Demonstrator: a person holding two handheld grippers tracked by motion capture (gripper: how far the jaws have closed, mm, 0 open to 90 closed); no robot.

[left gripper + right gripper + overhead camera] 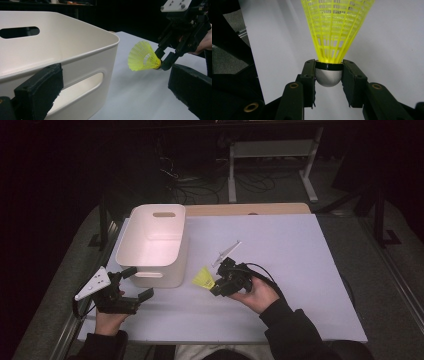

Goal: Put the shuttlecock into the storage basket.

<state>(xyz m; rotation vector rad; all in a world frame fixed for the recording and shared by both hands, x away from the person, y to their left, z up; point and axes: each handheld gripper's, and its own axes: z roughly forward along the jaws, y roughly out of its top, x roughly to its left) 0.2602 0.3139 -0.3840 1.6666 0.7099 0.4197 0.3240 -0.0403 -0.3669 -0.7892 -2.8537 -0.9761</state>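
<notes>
Right gripper (216, 285) fingers clamp the shuttlecock (204, 279) by its cork, skirt free, beside the bin (172, 270); left gripper (134, 282) fingers spread, released, near the counter's (280, 270) left edge.

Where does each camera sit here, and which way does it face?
High view: above the person's side, looking forward and down on the table; forearms, left gripper and right gripper show.
Left gripper view: rides the left gripper, facing the bin; its open jaws frame the right gripper farther off.
Right gripper view: looks along the right gripper, shut on the shuttlecock.
Shared: the shuttlecock appears in all three.
</notes>
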